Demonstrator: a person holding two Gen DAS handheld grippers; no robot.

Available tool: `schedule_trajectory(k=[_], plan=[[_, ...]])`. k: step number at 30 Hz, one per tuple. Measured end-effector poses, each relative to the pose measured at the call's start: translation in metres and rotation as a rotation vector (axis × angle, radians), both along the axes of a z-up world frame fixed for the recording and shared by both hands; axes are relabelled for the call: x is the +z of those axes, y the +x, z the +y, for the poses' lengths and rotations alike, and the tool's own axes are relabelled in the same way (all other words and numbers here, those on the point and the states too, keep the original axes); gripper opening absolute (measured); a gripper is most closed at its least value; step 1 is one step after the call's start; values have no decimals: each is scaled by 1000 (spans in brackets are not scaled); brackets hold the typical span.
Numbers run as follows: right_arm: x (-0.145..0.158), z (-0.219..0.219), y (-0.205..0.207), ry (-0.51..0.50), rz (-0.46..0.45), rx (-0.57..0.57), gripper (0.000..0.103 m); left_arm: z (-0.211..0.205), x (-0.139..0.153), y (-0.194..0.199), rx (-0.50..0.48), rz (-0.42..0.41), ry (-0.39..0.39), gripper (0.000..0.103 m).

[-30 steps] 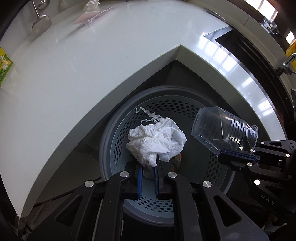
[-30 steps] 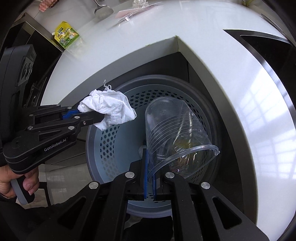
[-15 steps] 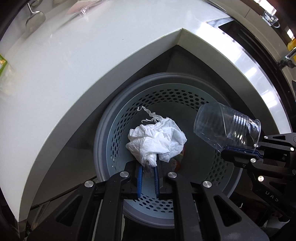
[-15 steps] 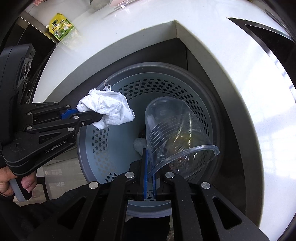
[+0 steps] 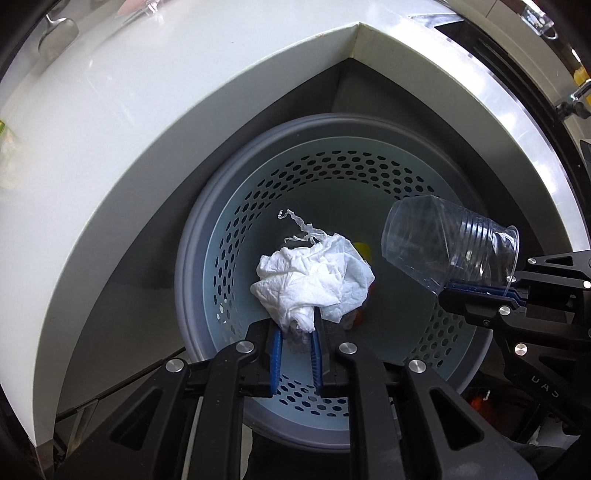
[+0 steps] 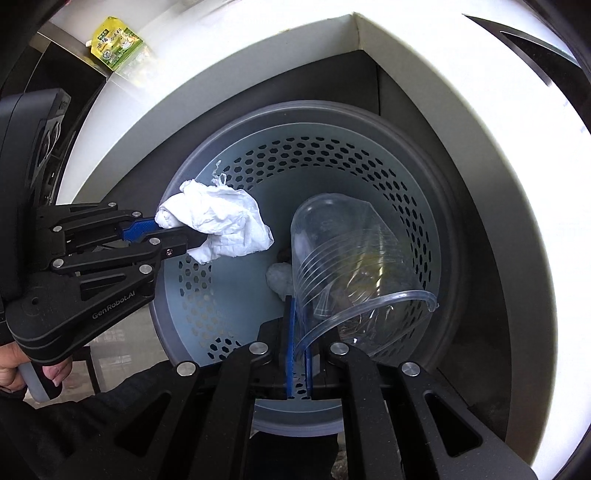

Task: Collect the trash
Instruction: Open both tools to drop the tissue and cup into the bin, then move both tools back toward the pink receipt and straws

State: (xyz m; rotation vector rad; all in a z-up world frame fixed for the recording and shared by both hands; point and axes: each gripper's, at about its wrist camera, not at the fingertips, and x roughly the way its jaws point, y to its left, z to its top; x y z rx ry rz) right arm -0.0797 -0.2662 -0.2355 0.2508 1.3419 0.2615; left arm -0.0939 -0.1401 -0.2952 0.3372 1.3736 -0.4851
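Note:
A crumpled white tissue (image 5: pixel 314 273) hangs over the round perforated grey bin (image 5: pixel 192 258), pinched by its lower end between the blue pads of my left gripper (image 5: pixel 295 332). Those jaws are opening, and the tissue still sits between them. A crushed clear plastic cup (image 5: pixel 450 247) is tilted over the bin's right side, with my right gripper (image 5: pixel 476 291) shut on its rim. In the right wrist view the cup (image 6: pixel 351 251) fills the middle above my right gripper (image 6: pixel 300 317). There the left gripper (image 6: pixel 173 229) holds the tissue (image 6: pixel 221 221) over the bin (image 6: pixel 184 295).
The bin stands on the floor under the corner of a white counter (image 5: pixel 147 110). Inside it lie a white wad (image 6: pixel 279 277) and a yellow scrap (image 5: pixel 364 251). A yellow-green packet (image 6: pixel 116 42) and a spoon (image 5: pixel 57 31) lie on the counter. A hand (image 6: pixel 11 369) grips the left handle.
Both grippers have sunk toward the bin, which now looks larger. The left pads have parted a little around the tissue. The cup stays gripped by its rim.

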Motion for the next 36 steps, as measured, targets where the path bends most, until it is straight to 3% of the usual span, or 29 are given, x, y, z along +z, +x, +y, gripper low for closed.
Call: schedule_trajectory(k=[1, 2, 3, 5, 15, 17, 24, 36], plan=[[-2, 0, 0, 0, 3, -3, 5, 1, -1, -1, 1, 1, 2, 18], [-2, 0, 0, 0, 3, -6, 13, 1, -2, -1, 0, -3, 6, 24], [-1, 0, 1, -4, -2, -12, 28, 2, -1, -2, -1, -11, 12, 29], [0, -2, 1, 3, -11, -24, 45, 3, 2, -2, -2, -40, 19, 54], [31, 1, 6, 18, -100, -29, 53, 7, 36, 0, 11, -141, 7, 69], [41, -3, 8, 22, -134, -34, 54, 10, 48, 1, 29, -170, -5, 76], [84, -20, 15, 63, -259, -78, 61, 23, 100, 15, 88, -263, -60, 79], [138, -46, 69, 75, -389, -177, 63, 40, 162, 86, 141, -386, -84, 87]])
